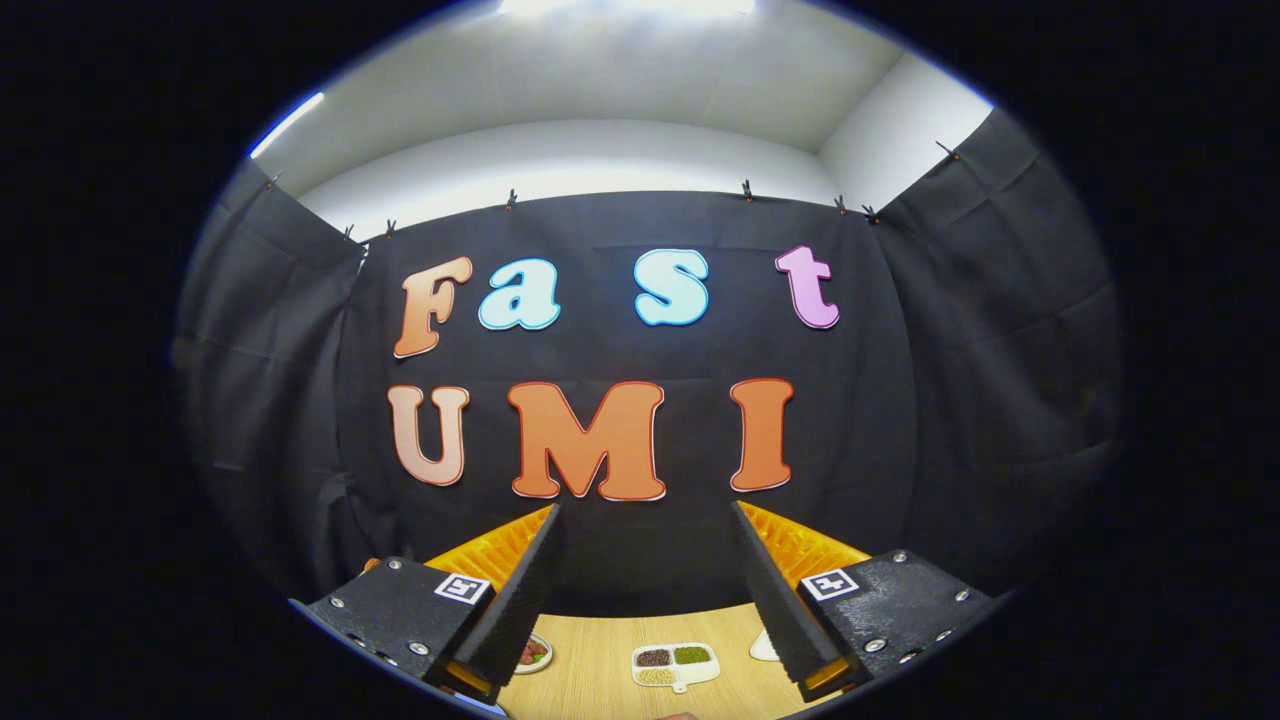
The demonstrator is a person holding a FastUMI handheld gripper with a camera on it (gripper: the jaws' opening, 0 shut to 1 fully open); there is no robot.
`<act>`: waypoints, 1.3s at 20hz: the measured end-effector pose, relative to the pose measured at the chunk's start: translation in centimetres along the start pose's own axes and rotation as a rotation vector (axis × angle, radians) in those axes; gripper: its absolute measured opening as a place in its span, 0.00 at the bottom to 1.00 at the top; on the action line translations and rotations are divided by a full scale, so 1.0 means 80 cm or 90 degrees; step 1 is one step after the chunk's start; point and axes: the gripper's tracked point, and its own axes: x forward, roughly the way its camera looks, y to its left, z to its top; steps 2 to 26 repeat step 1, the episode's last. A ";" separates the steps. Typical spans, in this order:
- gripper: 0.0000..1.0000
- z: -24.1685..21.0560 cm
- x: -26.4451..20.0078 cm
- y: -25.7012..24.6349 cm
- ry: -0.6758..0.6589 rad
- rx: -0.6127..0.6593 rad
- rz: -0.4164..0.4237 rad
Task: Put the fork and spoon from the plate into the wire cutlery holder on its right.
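The gripper [645, 510] is seen at the near edge of the gripper view, and it is held wide open. Nothing is gripped, and a broad gap is left between the two fingers [520, 590]. The gripper is raised and pointed mostly at the booth's wall, so little of the bench is seen.

Below and between the fingers, a strip of the light wooden bench [600, 670] is visible. On it, between the two fingers, a small white divided dish [675, 665] is placed. Three compartments are seen in it: one is filled with dark brown grains, one with green grains, and one with pale yellow grains. Just beside the inner side of the left finger, part of a small plate [533, 655] with something reddish on it is seen; most of it is hidden by the finger. Close to the right finger, the edge of a white object [764, 647] is shown, and it cannot be told what it is.

The fork, the spoon and the wire cutlery holder cannot be made out on this strip of the bench.

Beyond the bench, the black cloth wall [950, 400] of the booth is hung, held with small clips at the top. Above it, a white wall and ceiling [600, 100] with a bright lamp are seen.
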 end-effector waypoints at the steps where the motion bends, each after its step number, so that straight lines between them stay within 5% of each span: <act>1: 0.97 0.000 0.000 0.001 -0.001 -0.001 0.003; 26: 0.97 0.000 0.000 0.001 -0.001 -0.001 0.003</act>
